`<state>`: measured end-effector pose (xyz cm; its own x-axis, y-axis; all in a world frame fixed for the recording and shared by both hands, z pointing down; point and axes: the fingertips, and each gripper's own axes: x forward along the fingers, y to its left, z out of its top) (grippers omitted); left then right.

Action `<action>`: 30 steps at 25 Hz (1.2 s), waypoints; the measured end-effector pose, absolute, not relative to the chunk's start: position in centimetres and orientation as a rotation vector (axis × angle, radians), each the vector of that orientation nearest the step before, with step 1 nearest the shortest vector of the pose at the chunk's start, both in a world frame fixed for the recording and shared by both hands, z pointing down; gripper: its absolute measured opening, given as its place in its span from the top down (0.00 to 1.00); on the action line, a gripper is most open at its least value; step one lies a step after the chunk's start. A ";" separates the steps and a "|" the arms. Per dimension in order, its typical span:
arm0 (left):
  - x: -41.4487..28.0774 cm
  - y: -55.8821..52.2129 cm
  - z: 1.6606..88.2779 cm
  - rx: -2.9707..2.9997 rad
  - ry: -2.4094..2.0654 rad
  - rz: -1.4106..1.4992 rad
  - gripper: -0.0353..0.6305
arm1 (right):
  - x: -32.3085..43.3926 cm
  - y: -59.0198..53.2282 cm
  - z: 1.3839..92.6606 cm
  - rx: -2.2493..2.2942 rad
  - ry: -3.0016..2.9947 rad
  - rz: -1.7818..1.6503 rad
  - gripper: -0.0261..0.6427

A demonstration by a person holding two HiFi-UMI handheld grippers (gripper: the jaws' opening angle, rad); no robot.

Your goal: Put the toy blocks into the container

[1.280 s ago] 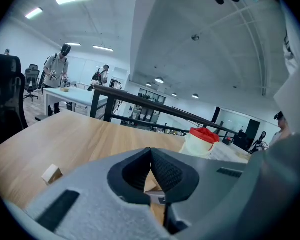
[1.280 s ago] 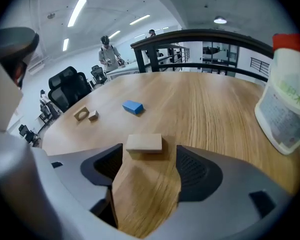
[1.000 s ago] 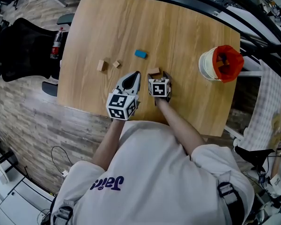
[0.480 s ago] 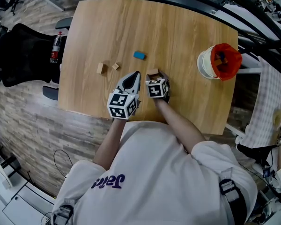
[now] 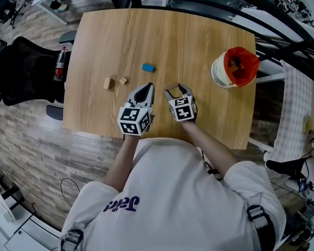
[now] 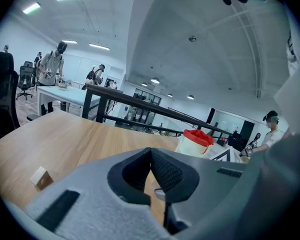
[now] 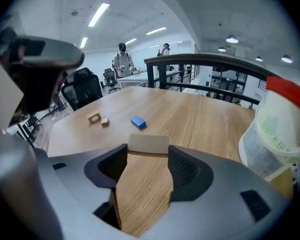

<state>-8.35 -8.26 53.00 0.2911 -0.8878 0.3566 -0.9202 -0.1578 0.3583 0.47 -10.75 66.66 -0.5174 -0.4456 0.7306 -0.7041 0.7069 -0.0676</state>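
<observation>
The right gripper [image 5: 175,90] pinches a tan wooden block [image 5: 172,92] at the tips of its jaws, which have just been closing on it. It is over the wooden table [image 5: 199,35], near the front edge. Just beside it, the left gripper [image 5: 147,87] has its jaws pressed together with nothing in them.

The white bucket [image 5: 220,73] with a red bag inside stands by the right edge, well apart from the held block, with bare table between them. A blue block [image 5: 148,67] lies past the grippers. Two small tan blocks [image 5: 109,82] lie toward the left edge; one has a round hole. A black chair [image 5: 26,69] stands off that edge.
</observation>
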 end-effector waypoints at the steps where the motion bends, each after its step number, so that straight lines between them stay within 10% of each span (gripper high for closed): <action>1: -7.9 -8.4 52.8 2.069 -1.604 0.078 0.94 | 1.2 -10.8 65.6 0.879 -2.222 0.467 0.57; 30: 11.7 -12.6 44.4 2.588 -1.128 0.038 0.94 | 28.9 -19.4 41.6 0.875 -2.231 0.049 0.57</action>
<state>11.71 -12.57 44.43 0.6883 -0.7099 0.1492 -0.7184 -0.6384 0.2763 28.95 -19.45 41.57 -0.5037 -0.5756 0.6441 -0.6036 0.7680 0.2143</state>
